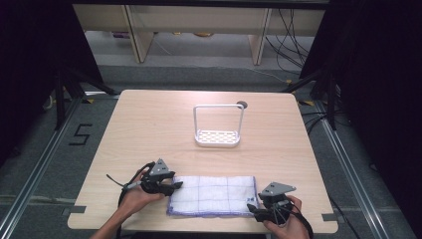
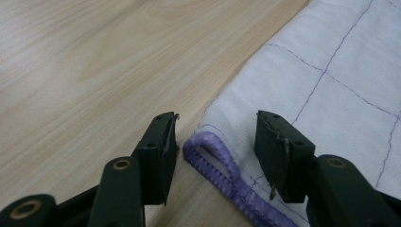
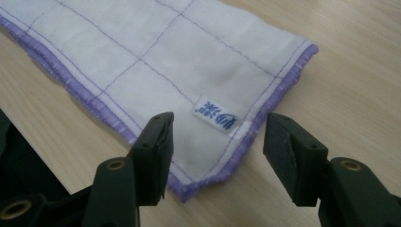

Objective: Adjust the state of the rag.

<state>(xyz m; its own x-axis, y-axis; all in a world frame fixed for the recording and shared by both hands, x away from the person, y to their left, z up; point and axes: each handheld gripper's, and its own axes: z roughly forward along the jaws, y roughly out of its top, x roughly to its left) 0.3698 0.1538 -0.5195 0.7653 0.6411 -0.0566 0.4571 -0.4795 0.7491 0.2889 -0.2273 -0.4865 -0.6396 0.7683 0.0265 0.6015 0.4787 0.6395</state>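
Both grippers, left (image 1: 171,185) and right (image 1: 255,208), straddle opposite near corners of the sideways-lying cloth (image 1: 213,195), fingers spread, unpinched.

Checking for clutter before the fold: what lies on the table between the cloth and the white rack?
Nothing: in the high view, bare wood of the table separates the cloth from the white rack.
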